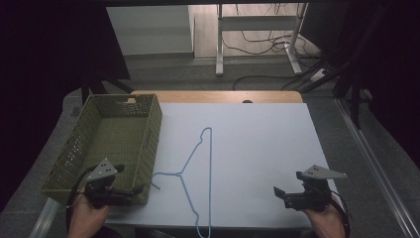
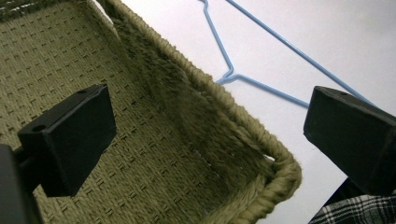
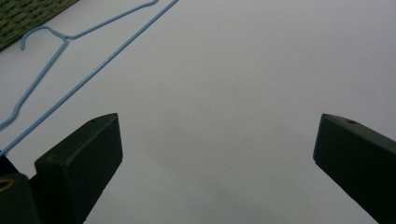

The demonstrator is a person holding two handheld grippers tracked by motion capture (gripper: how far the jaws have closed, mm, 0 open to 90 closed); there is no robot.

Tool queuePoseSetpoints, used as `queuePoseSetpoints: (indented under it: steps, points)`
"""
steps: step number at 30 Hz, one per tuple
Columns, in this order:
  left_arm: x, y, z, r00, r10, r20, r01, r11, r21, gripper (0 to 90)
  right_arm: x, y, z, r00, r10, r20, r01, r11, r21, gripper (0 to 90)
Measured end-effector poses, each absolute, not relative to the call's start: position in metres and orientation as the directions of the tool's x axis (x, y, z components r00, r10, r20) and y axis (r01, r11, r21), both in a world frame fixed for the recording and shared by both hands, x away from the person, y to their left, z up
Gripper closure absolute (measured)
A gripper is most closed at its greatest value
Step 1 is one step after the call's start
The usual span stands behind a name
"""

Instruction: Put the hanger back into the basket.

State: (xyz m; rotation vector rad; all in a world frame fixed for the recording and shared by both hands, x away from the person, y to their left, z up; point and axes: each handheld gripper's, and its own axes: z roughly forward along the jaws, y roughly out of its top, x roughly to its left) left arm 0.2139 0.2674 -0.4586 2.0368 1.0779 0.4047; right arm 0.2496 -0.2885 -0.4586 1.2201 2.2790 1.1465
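The blue wire hanger (image 1: 195,173) lies flat on the white bench (image 1: 257,148), between the two grippers and touching neither. It looks light, thin and springy, probably slick with its coating, so it may skate on the bench or twist in a loose pinch. The best hold is likely the neck where the two shoulders meet, just right of the woven basket (image 1: 106,144); a straight stretch of the long bar would do too.

Its long bar runs away from the person, from the near edge toward the far side, and the hook points left toward the basket.

The left gripper (image 1: 130,191) hangs over the basket's near corner, its fingers (image 2: 70,140) wide apart with nothing between them. The right gripper (image 1: 281,196) hovers well to the right of the hanger, fingers (image 3: 79,163) likewise wide and empty.
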Motion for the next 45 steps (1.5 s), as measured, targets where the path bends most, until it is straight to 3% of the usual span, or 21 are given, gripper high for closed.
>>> queuePoseSetpoints:
  steps: [27,32,45]
  points:
    - [0.217,0.267,-0.460,0.584,0.803,-0.120,0.572,-0.302,0.762,2.2,0.245,-0.274,-0.448,-0.612,0.790,0.041,0.547,0.385,0.744,0.8]
    - [0.216,0.266,-0.460,0.582,0.805,-0.113,0.571,-0.306,0.762,2.8,0.248,-0.248,-0.439,-0.645,0.764,0.015,0.529,0.433,0.730,1.2]
    - [0.216,0.262,-0.461,0.588,0.804,-0.090,0.552,-0.316,0.772,3.3,0.269,-0.177,-0.431,-0.703,0.705,0.089,0.566,0.480,0.670,0.0]
